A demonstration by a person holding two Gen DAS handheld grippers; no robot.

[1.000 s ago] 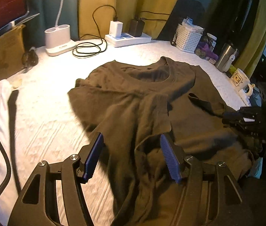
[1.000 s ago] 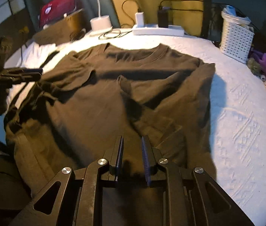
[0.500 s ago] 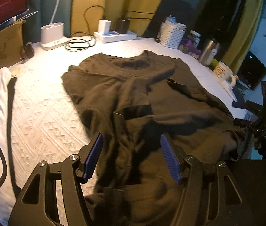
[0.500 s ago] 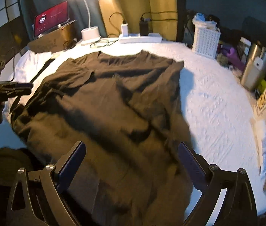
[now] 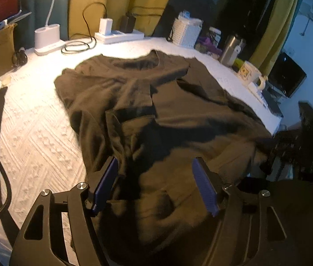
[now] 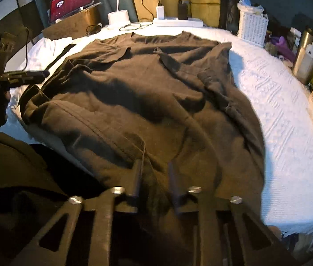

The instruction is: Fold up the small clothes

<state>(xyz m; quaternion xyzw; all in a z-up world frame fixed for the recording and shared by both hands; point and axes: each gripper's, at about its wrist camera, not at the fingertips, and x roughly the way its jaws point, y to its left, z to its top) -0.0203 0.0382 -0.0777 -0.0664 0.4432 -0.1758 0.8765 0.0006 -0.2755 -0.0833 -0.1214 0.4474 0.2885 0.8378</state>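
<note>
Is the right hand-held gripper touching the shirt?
Touching. The right wrist view shows the right hand-held gripper with jaws that have just closed, pinching a bunch of the brown shirt's hem between its fingers.

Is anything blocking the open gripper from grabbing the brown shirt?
Nothing visible. The left gripper hangs open right over the brown shirt near its bottom edge, with only bare cloth between its fingers. The mug and other clutter sit off to the sides.
</note>
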